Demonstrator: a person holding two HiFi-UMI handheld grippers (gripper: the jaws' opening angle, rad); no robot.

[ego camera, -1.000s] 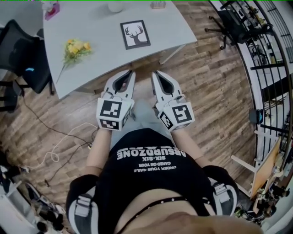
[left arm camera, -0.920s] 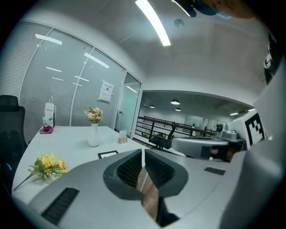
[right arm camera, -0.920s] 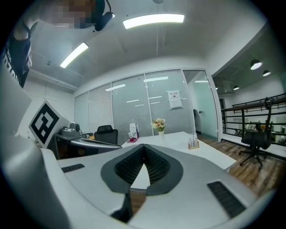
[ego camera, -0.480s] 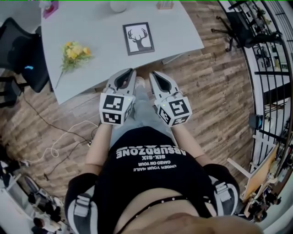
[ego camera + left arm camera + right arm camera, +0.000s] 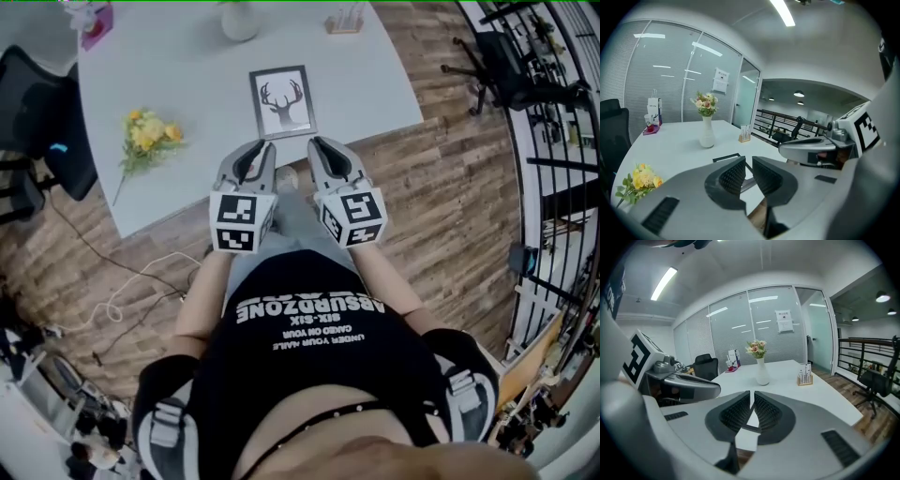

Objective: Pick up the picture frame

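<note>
The picture frame (image 5: 282, 101), black-edged with a deer-head drawing, lies flat on the white table (image 5: 187, 84) near its front edge. Both grippers are held side by side just short of that edge, pointing at the frame. My left gripper (image 5: 263, 146) is shut with nothing in it, its tips below the frame's left corner. My right gripper (image 5: 317, 143) is shut and empty too, below the frame's right corner. In the left gripper view the frame's dark edge (image 5: 726, 156) shows just beyond the left gripper (image 5: 748, 162). The right gripper (image 5: 752, 395) points over the table toward a vase.
A yellow flower bunch (image 5: 145, 136) lies on the table to the frame's left. A white vase (image 5: 240, 19), a small wooden stand (image 5: 345, 19) and a pink item (image 5: 97, 21) stand at the far side. A black chair (image 5: 37, 103) is left; cables (image 5: 122, 291) cross the floor.
The person has come closer to the table, and both grippers have moved forward until their tips are near the frame's front edge. Neither gripper's jaws have changed.
</note>
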